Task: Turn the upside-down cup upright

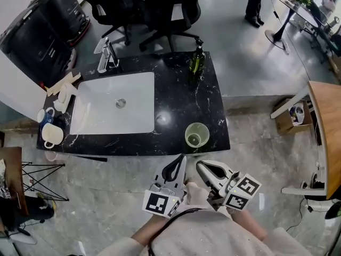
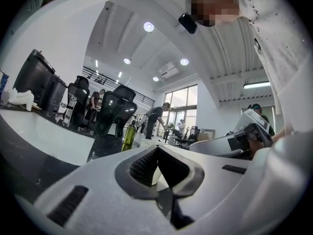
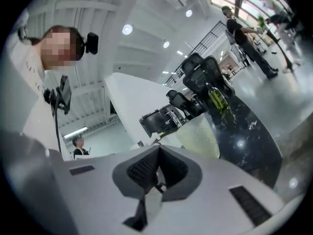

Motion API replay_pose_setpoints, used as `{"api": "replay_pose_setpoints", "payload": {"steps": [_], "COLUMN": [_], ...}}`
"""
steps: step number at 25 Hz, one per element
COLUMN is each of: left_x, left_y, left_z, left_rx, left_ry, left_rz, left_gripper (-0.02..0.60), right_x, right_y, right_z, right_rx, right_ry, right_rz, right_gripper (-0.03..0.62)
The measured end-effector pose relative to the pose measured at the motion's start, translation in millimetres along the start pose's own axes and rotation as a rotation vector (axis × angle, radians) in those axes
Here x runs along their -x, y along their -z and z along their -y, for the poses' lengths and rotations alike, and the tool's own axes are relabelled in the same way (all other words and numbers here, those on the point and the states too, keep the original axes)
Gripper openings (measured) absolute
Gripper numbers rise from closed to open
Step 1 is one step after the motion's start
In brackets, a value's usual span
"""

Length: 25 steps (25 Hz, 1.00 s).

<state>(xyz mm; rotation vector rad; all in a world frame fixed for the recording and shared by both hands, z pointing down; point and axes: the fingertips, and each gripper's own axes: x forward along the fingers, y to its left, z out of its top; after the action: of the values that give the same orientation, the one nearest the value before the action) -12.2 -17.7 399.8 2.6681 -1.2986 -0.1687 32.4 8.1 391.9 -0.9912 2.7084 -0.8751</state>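
I see cup (image 1: 196,135) upright near desk (image 1: 176,89) front edge. Left hand-held gripper (image 1: 178,163) and right hand-held gripper (image 1: 205,169) sit just short of cup, not touching; both jaws together, empty.

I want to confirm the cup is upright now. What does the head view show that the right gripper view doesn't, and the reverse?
Only the head view: the cup's open mouth facing up, the left gripper, the wooden table. Only the right gripper view: ceiling lights and a close look along the right gripper's shut, empty jaws. Both: the cup standing on the black counter, the green bottle behind it.
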Motion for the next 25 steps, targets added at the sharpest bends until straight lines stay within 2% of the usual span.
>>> {"api": "replay_pose_setpoints", "payload": {"steps": [3,7,13,25], "left_x": [-4,-7,-6,-6], "left_y": [-1,1,3,-3], "left_z": [5,8,13,14], "left_rx": [0.002,0.007,0.005,-0.017], "left_ry": [0.013,0.018,0.015,-0.011], "left_rz": [-0.001,-0.012,-0.020,-0.015], "left_gripper": [0.008,0.008,0.008,0.008], "right_x": [-6,-7,-2,-2], "right_y": [1,1,1,-13], "right_z": [-3,1,6,2], "right_rx": [0.090,0.114,0.124,0.280], "right_ry": [0.053,0.087,0.108,0.130], "right_rz": [-0.025,-0.029,-0.024,-0.024], "right_gripper": [0.008,0.008,0.007,0.006]}}
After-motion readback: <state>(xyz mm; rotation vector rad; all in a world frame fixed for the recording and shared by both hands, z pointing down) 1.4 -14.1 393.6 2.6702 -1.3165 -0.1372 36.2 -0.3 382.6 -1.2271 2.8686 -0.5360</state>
